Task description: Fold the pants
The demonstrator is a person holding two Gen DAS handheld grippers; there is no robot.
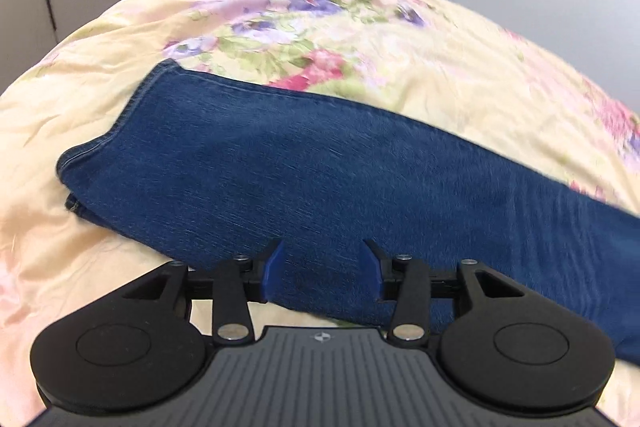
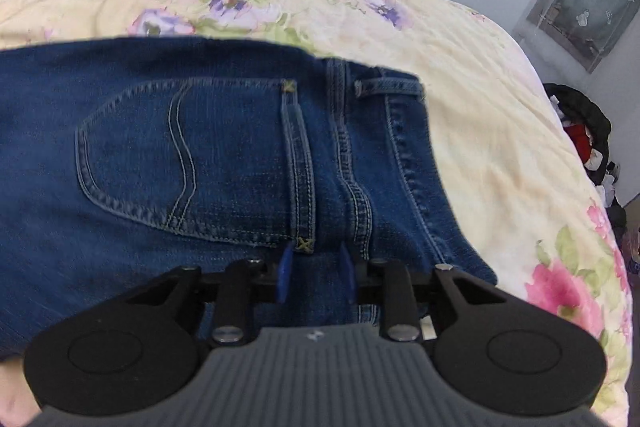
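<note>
The left tool (image 1: 324, 269) hangs released, blue pads apart over the folded blue denim pants (image 1: 320, 179), hems at 10 o'clock. The right tool (image 2: 316, 277), pads parted narrowly, grasps nothing above the waistband (back pocket at 11 o'clock); pants lie on the floral cream bedspread (image 2: 500, 155)

Both grippers tipped down, nothing grabbed

Left gripper (image 1: 324, 269): blue pads stand well apart, nothing pinched between them, body angled downward. Right gripper (image 2: 316, 273): jaws much narrower, just a slim gap between the pads (image 2: 285, 277), can't tell if they pinch anything. Same downward tilt, black linkage arms splayed on both.
</note>
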